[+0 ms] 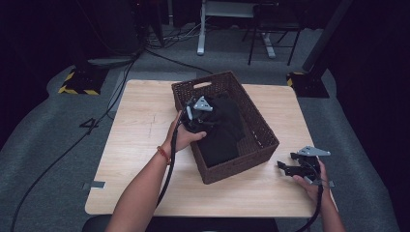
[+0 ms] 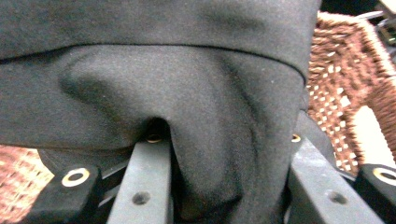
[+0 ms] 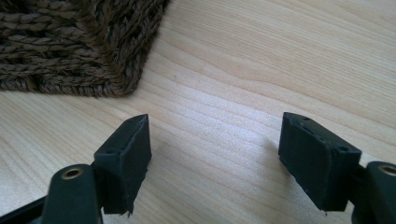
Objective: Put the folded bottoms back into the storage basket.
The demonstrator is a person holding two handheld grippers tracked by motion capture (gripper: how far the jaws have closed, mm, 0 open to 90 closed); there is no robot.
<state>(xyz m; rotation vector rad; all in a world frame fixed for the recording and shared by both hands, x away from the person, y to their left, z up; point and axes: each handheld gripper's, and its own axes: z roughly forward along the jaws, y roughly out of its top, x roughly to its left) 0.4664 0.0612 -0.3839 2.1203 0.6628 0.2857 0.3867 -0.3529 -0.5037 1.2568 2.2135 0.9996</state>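
Both tools matter: left gripper (image 1: pixel 199 116), clamped on black cloth (image 1: pixel 220 133) mid-frame, should settle it flat inside the basket (image 1: pixel 261 126) before letting go, while right gripper (image 1: pixel 300 166), jaws apart, waits lower right.

Black cloth (image 1: pixel 220 135) in a brown woven basket (image 1: pixel 261 128) on a pale wood-grain table (image 1: pixel 140 130).

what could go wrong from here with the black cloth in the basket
The left gripper has a fold of the black cloth bunched between its jaws, so lifting may drag the whole pile rather than one piece. The cloth could snag on the wicker basket wall. The right gripper rests open on the table, away from the basket, so nothing steadies it.
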